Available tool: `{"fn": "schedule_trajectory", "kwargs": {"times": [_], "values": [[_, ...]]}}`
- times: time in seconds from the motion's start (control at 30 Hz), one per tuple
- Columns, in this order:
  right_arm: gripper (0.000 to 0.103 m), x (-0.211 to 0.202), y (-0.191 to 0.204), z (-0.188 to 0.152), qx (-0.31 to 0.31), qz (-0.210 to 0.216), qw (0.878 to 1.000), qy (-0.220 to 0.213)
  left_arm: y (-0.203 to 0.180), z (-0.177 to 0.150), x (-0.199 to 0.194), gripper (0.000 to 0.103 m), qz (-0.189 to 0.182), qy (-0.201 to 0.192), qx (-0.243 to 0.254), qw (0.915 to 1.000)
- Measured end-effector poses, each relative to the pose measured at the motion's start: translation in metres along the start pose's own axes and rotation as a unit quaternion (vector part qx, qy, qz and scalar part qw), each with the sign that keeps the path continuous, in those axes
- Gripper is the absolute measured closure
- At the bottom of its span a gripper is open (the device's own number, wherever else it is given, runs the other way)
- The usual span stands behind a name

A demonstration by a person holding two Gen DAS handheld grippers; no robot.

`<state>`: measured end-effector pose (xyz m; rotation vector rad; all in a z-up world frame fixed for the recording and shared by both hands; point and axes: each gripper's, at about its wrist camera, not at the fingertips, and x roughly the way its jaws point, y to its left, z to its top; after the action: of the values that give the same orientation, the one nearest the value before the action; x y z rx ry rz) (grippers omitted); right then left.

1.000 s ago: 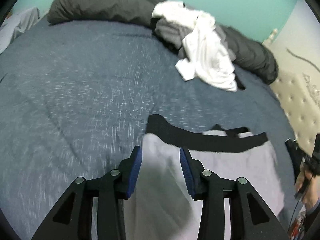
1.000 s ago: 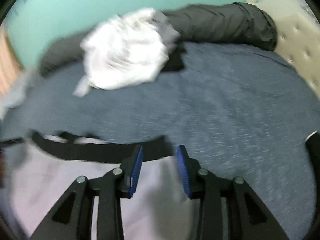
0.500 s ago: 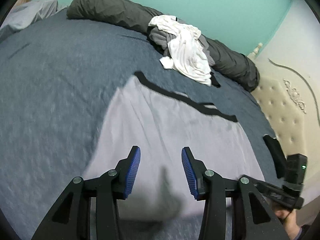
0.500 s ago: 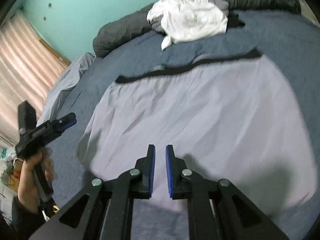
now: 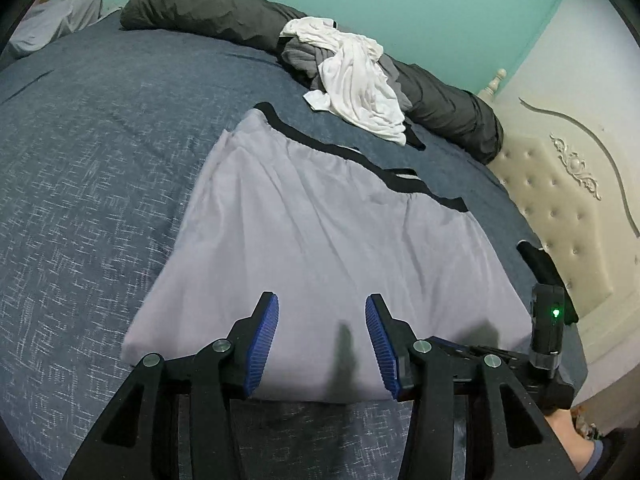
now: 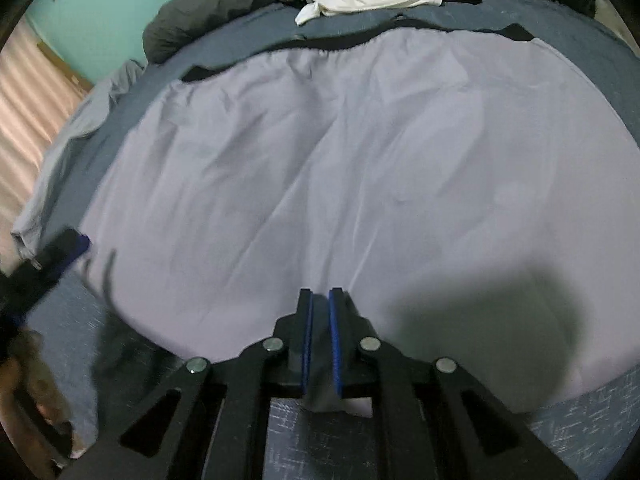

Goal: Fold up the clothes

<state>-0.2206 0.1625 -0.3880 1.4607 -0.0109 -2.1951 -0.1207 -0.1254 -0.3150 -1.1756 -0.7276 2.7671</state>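
Note:
A light grey garment (image 5: pixel 320 232) with a black waistband (image 5: pixel 344 152) lies spread flat on the blue bed; it fills the right wrist view (image 6: pixel 340 168). My left gripper (image 5: pixel 322 336) is open and empty, just above the garment's near hem. My right gripper (image 6: pixel 320 316) is shut on a pinch of the garment's near hem. The right gripper's body also shows at the right of the left wrist view (image 5: pixel 548 336).
A pile of white and grey clothes (image 5: pixel 356 76) lies at the far side against a rolled dark duvet (image 5: pixel 216 12). A cream tufted headboard (image 5: pixel 568 208) stands to the right. Another grey cloth (image 6: pixel 68 148) hangs at the bed's left edge.
Both grippers have drawn back from the waistband to the garment's near hem. The right gripper has closed on the hem. The left has stayed open.

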Motion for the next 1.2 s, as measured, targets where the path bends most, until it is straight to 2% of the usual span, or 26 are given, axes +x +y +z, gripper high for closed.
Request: {"fn": "schedule_trajectory", "kwargs": {"times": [0.1, 0.2, 0.4, 0.5, 0.63, 0.73, 0.8, 0.9, 1.03, 1.13, 1.2], "values": [[0.097, -0.006, 0.001, 0.003, 0.000, -0.003, 1.000, -0.002, 0.006, 0.001, -0.003, 0.054, 0.001, -0.004, -0.003, 1.0000], [0.096, -0.030, 0.003, 0.006, 0.007, 0.004, 0.999, -0.037, 0.011, 0.003, -0.008, 0.054, -0.001, -0.008, -0.010, 0.9999], [0.096, -0.015, 0.012, -0.009, -0.014, -0.019, 1.000, -0.009, 0.017, 0.003, -0.008, 0.053, -0.004, -0.009, -0.018, 0.9998], [0.098, -0.005, 0.010, -0.014, -0.013, -0.029, 0.999, -0.010, 0.017, 0.002, -0.006, 0.053, -0.005, -0.006, -0.018, 0.9998], [0.098, -0.027, 0.008, -0.015, 0.017, -0.021, 0.999, -0.030, 0.015, 0.003, -0.006, 0.053, -0.009, -0.007, -0.016, 0.9998], [0.098, -0.042, 0.010, -0.025, 0.001, -0.034, 0.999, -0.038, 0.014, 0.004, -0.007, 0.053, -0.012, -0.008, -0.014, 0.9998], [0.098, -0.038, 0.014, -0.036, -0.017, -0.040, 0.999, -0.024, 0.013, 0.004, -0.007, 0.053, -0.012, -0.007, -0.013, 0.9998], [0.099, -0.028, 0.010, -0.046, -0.012, -0.036, 0.999, -0.016, 0.013, 0.004, -0.006, 0.053, -0.010, -0.006, -0.014, 0.9998], [0.099, -0.025, 0.009, -0.044, -0.004, -0.038, 0.999, -0.007, 0.014, 0.005, -0.006, 0.053, -0.010, -0.007, -0.014, 0.9998], [0.099, -0.038, 0.017, -0.041, -0.017, -0.042, 0.999, -0.021, 0.015, 0.005, -0.006, 0.053, -0.011, -0.007, -0.015, 0.9998], [0.099, -0.037, 0.018, -0.043, -0.028, -0.044, 0.999, -0.012, 0.015, 0.005, -0.006, 0.053, -0.011, -0.007, -0.016, 0.9998]]}}
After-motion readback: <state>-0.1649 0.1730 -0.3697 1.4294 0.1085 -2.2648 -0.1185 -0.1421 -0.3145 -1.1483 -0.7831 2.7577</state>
